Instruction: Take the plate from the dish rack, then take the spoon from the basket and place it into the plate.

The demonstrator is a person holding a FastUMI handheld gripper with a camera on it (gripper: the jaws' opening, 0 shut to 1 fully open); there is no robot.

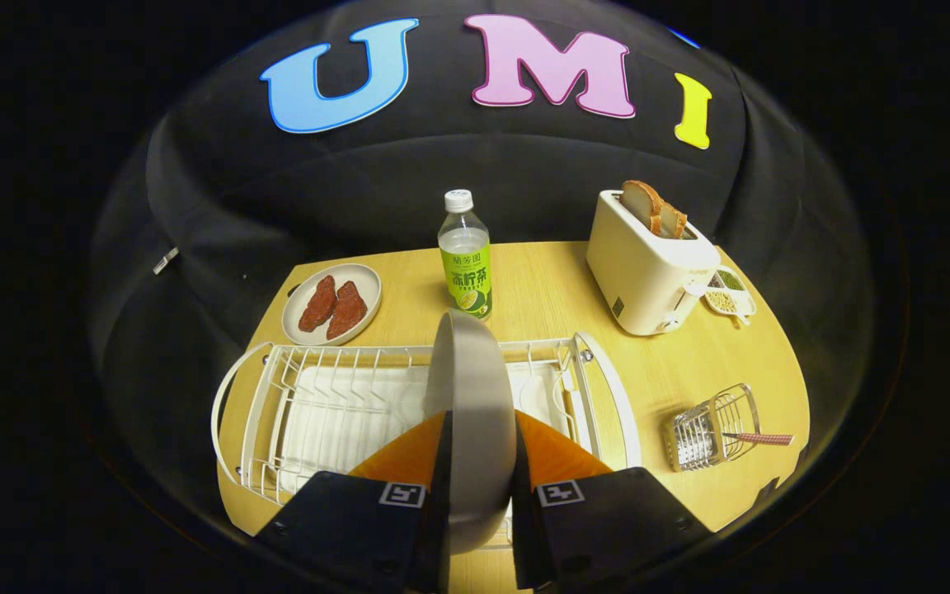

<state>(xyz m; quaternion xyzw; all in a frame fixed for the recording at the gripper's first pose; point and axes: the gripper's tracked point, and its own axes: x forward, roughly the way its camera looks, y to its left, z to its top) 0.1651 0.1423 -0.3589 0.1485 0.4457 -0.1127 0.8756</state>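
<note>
- Plate (469, 412), grey, stands on edge over the white dish rack (277, 412) at the table's near edge, clamped between the gripper (479, 462)'s two fingers.
- Lift straight up, keeping it clear of the rack wires.
- Set it flat on bare wood near the basket (710, 429) holding the spoon (759, 438), by the right edge.

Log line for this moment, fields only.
gripper: shut on plate | plate: upright, over rack | spoon: in basket

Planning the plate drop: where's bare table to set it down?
Hand-held gripper is shut on the plate above the dish rack. Free: tabletop between rack, toaster and basket. Smaller patch between bottle and toaster. Crowded: the meat plate by the rack.
</note>
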